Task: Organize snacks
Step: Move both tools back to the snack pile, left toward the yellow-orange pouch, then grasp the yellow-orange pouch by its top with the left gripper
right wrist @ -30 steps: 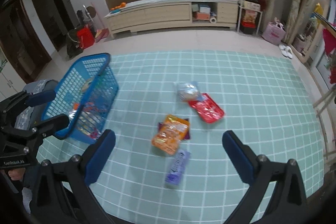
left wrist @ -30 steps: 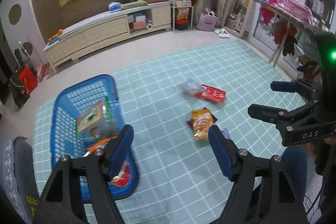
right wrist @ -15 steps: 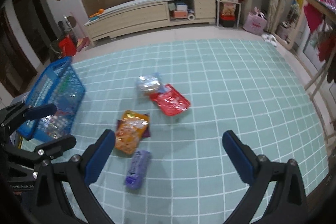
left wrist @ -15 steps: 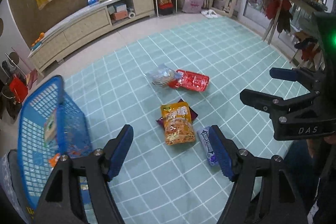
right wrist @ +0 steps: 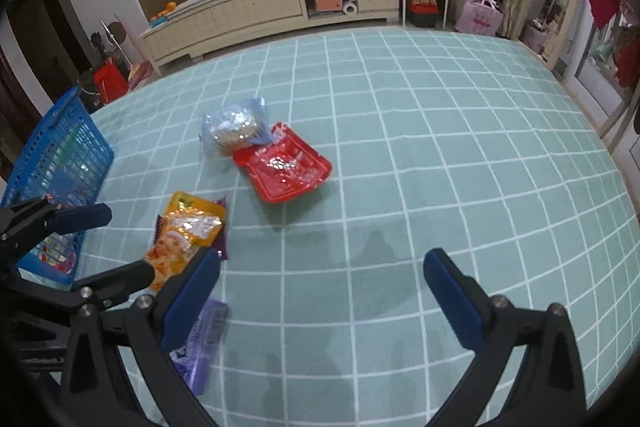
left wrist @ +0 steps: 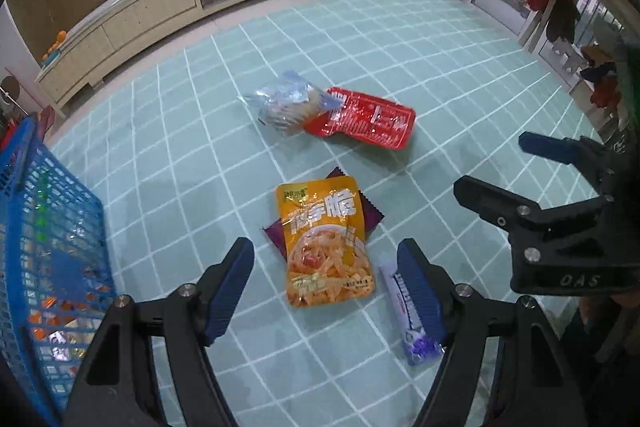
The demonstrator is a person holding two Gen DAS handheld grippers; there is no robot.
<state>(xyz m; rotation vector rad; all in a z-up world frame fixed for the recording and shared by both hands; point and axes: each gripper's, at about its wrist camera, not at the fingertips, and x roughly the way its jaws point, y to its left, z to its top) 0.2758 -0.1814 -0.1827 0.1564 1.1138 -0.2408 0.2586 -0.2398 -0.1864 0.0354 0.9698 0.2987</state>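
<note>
One green checked mat (left wrist: 400, 39) covers the floor, with one blue basket (left wrist: 48, 227) holding packets at its left edge. Five snacks lie loose mid-mat: one red tray pack (left wrist: 366, 119), long axis running left-right, overlapping one clear bag (left wrist: 286, 103); one orange pouch (left wrist: 324, 239), lengthwise toward the camera, atop one dark purple packet (left wrist: 370, 213); one lilac bar (left wrist: 408, 311), pointing the same way. The left gripper (left wrist: 326, 287) and right gripper (right wrist: 320, 291) both stand wide apart, holding nothing.
</note>
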